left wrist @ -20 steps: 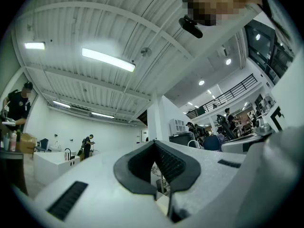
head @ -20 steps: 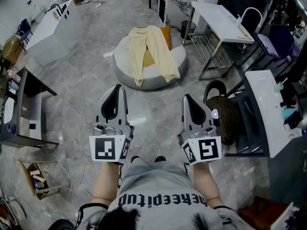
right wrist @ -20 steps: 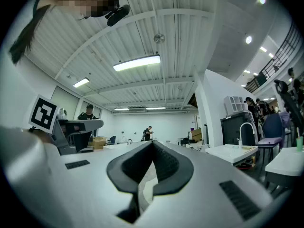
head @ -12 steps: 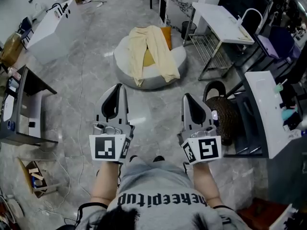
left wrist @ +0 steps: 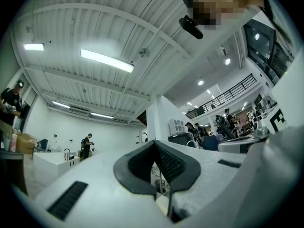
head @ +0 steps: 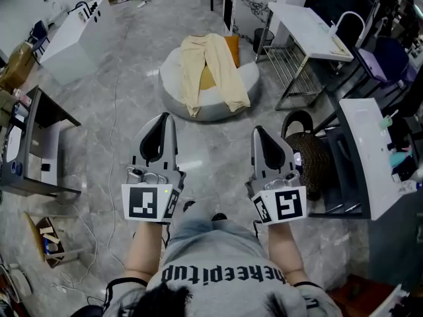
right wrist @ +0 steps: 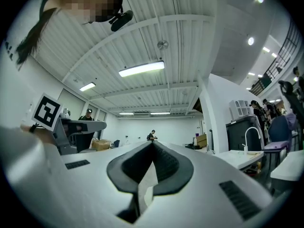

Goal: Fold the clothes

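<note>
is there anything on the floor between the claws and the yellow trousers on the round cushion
Nothing visible does. Bare floor lies between the left claw, the right claw and the yellow trousers on the round cushion; the woven basket sits off to the right.

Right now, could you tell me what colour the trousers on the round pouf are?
Pale yellow trousers; the head view shows them best.

Orange cushion [head: 230, 47] mostly hidden beneath cream trousers [head: 192, 71]; torso [head: 225, 256] cut by bottom edge.

Left tongs [head: 160, 120], right tongs [head: 258, 133]: closed, empty
</note>
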`<state>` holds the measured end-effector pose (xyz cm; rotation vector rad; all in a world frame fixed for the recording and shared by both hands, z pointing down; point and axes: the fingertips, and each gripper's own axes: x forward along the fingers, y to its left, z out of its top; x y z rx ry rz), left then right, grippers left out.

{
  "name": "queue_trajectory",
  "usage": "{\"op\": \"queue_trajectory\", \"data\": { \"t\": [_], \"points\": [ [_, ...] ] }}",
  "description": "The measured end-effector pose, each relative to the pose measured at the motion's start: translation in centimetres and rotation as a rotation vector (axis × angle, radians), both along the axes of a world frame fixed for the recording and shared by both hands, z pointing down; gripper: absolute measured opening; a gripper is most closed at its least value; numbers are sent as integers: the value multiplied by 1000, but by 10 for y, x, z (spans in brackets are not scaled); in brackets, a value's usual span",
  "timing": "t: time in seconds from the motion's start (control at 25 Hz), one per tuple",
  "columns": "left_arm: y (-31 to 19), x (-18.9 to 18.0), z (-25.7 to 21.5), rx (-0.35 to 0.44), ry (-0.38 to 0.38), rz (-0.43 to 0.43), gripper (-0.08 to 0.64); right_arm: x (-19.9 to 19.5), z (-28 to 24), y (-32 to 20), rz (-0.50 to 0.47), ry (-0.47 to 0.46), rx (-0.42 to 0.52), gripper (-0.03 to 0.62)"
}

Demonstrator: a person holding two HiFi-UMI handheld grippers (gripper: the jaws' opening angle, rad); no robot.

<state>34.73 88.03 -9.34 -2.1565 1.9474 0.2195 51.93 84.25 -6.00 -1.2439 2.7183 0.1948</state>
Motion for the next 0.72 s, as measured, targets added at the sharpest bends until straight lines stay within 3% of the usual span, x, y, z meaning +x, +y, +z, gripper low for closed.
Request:
{"op": "queue_trajectory", "data": {
  "t": [0.16,0.32,0.72],
  "points": [
    [-6,-2,-3,0,36,11,4,0,0,-10,9,-11,-4,2],
    [-24,-6,-4,24,3,-19,3,-3,2,-29,23,-21,-17,2],
    [-122,-40,0,54,5,-7,3,-32,3,-127,60,10,-21,2]
  ]
}}
